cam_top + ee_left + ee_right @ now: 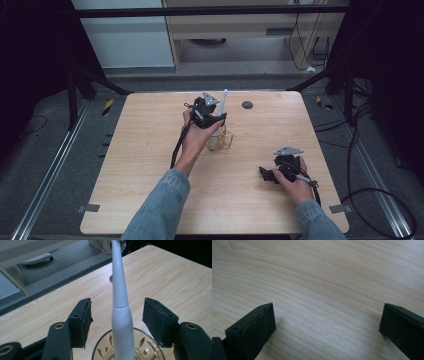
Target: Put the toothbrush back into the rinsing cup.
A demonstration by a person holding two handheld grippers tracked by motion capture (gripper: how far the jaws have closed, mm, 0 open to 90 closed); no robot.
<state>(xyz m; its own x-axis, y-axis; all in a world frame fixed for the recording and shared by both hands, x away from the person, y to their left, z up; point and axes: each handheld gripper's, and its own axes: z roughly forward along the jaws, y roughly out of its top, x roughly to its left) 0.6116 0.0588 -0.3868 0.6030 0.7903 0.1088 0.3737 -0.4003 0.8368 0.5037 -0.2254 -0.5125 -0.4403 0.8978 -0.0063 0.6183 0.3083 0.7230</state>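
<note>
The light wood-grain rectangular counter [150, 190] carries one amber patterned glass cup [221, 140], standing a little beyond its centre and well clear of all four edges. A white slender electric toothbrush [121, 315] stands upright in the cup, leaning slightly, its neck rising above the rim toward the far edge. The left gripper [117, 320] is held over the cup with its black padded fingers [82, 320] spread apart on either side of the toothbrush handle, a gap showing on each side and neither pad touching it. The right gripper [270, 174] sits low near the counter's right front corner, well apart from the cup; in the right gripper view its fingers [252, 332] stand wide apart over bare wood with nothing between them. A small dark round disc [247, 105] lies near the far edge, to the right of the toothbrush tip. Open surface extends left, front and right of the cup. No brand, label or legible writing can be made out on the toothbrush, cup or grippers.
</note>
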